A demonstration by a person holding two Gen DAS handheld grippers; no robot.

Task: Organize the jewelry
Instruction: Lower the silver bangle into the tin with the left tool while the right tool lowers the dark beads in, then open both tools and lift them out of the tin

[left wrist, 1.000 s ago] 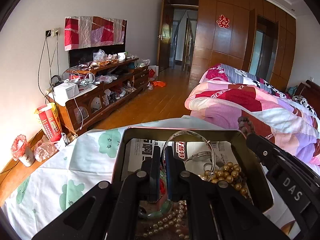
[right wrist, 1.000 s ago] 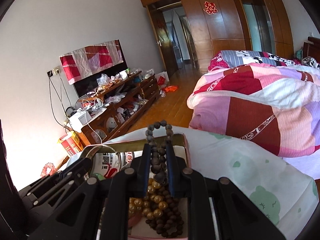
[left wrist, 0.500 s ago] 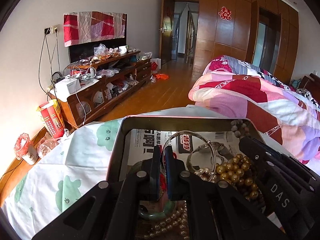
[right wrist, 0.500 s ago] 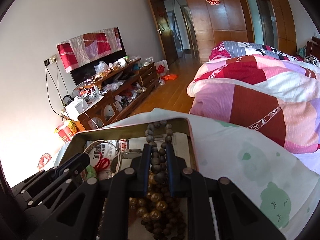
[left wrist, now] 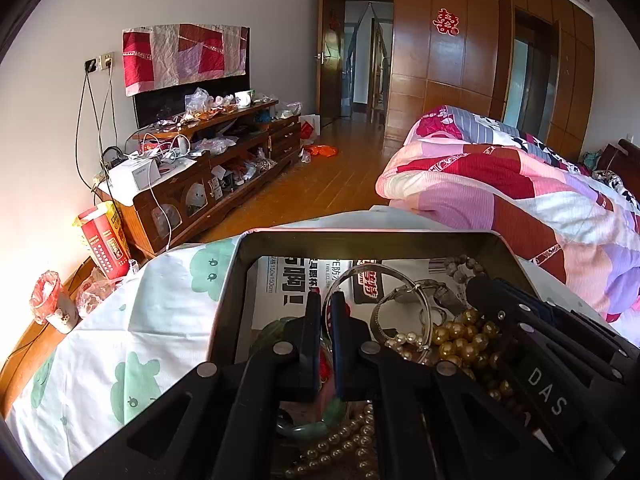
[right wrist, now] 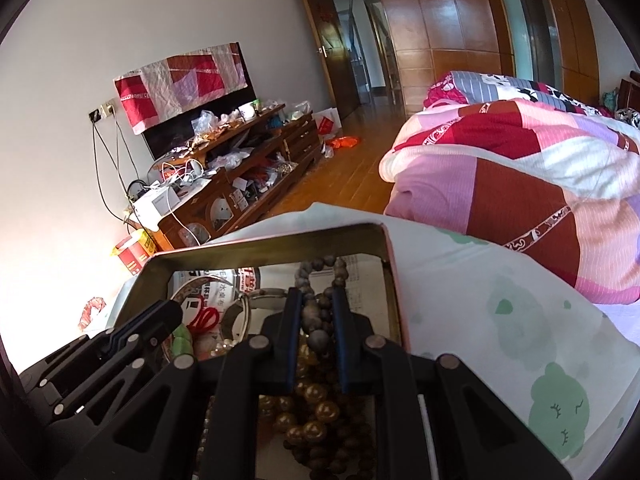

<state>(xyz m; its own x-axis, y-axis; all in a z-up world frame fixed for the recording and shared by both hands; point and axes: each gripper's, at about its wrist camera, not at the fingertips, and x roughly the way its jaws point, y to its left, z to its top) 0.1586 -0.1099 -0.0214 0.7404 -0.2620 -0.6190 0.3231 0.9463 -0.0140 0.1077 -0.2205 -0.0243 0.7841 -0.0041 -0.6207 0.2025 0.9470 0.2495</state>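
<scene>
Jewelry is heaped in an open metal tin (left wrist: 362, 236) on a printed cloth (left wrist: 120, 320). A dark bead string (right wrist: 318, 316) is pinched between the narrowly set fingers of the right gripper (right wrist: 316, 300), its loop running forward along the fingers toward the far wall of the tin. The left gripper (left wrist: 326, 304) is seen with its fingers nearly together around the rim of a silver bangle (left wrist: 374, 276), which is stood on edge. Gold beads (left wrist: 460, 338), pearls (left wrist: 344, 440), a green bangle (left wrist: 304, 430) and a watch (left wrist: 404, 300) are crowded beneath both grippers. A quilted bed (right wrist: 520, 184) is seen behind.
</scene>
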